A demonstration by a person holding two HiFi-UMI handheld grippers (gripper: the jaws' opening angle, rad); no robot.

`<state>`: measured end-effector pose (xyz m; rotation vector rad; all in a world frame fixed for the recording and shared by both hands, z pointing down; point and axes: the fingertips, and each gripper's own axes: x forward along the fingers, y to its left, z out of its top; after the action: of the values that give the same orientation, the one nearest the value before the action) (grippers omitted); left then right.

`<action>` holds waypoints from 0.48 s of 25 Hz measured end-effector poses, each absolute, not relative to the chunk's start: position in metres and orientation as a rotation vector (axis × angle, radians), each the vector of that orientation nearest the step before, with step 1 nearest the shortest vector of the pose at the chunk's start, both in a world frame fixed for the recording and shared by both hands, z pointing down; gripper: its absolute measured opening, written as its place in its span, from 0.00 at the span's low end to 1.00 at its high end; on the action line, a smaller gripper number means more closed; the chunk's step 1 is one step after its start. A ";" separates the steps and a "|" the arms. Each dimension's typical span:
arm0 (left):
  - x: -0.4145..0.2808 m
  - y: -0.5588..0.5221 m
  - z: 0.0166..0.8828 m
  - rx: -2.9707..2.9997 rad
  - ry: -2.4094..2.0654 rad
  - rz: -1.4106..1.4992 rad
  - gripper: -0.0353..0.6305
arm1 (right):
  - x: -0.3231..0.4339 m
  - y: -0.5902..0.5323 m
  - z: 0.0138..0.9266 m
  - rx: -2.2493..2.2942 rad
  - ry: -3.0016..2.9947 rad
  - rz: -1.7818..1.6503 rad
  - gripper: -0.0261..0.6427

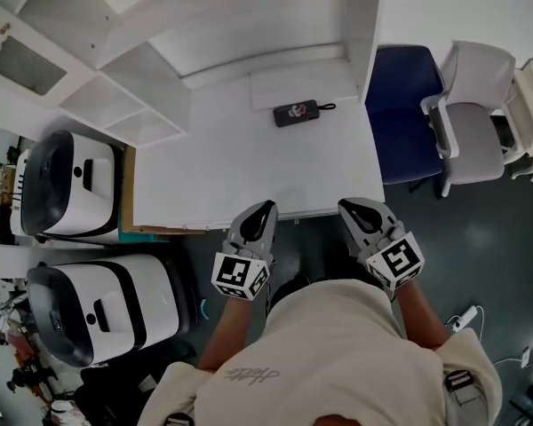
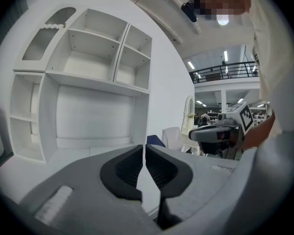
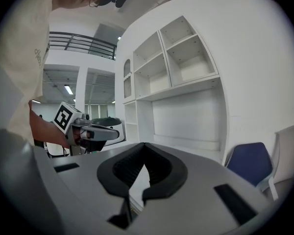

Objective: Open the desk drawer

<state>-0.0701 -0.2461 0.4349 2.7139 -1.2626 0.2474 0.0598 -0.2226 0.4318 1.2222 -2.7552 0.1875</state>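
The white desk (image 1: 249,158) lies below me, and its front edge (image 1: 293,215) runs between my two grippers. No drawer front shows in any view; it is hidden under the desktop. My left gripper (image 1: 268,206) hovers at the front edge, shut with nothing between its jaws (image 2: 145,153). The right gripper (image 1: 345,204) is beside it at the same edge; its tips meet and it holds nothing (image 3: 144,146). Both point nearly level toward the white shelves (image 2: 98,58). Each gripper view also catches the other gripper from the side.
A black case (image 1: 297,113) lies far back on the desk. A blue chair (image 1: 404,105) and a grey chair (image 1: 471,122) stand to the right. Two white machines with black tops (image 1: 71,185) sit at the left, beside the desk.
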 end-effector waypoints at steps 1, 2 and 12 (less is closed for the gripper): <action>-0.067 -0.249 0.435 2.709 -1.277 0.252 0.08 | 0.064 -0.228 0.433 1.213 -2.760 0.195 0.04; -0.064 -0.251 0.436 2.704 -1.292 0.258 0.08 | 0.068 -0.232 0.435 1.200 -2.766 0.200 0.04; -0.062 -0.271 0.464 2.572 -1.427 0.305 0.21 | 0.080 -0.266 0.445 1.044 -2.811 0.172 0.04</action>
<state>-0.0624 -0.2709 0.4637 2.5718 -1.4270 0.3054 0.0797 -0.2657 0.4445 1.0435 -2.8110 0.1723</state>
